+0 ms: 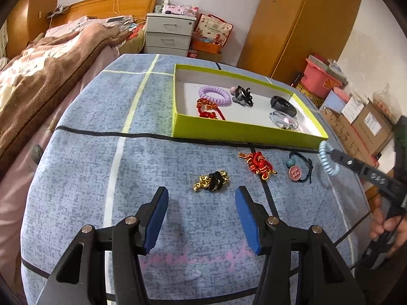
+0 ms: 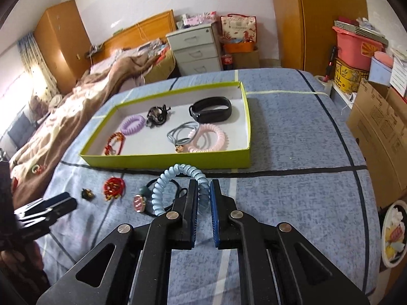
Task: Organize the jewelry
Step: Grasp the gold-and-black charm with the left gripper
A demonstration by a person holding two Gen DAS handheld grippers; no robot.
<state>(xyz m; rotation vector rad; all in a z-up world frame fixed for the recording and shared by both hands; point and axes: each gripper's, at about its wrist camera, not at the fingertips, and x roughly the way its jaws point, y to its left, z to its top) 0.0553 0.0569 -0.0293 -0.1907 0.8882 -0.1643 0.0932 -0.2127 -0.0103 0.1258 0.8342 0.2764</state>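
**Blue coil tie pinched in my right claw, short of the box**

Left wrist view: my left gripper hangs spread above the blue cloth, holding nothing. Just ahead of its tips lies the black-and-gold charm; beyond that to the right sit the red knot and the pink-button tie.

Right wrist view: my right gripper is pressed onto the blue coil hair tie, which loops up and left of the tips. The green box lies straight ahead.
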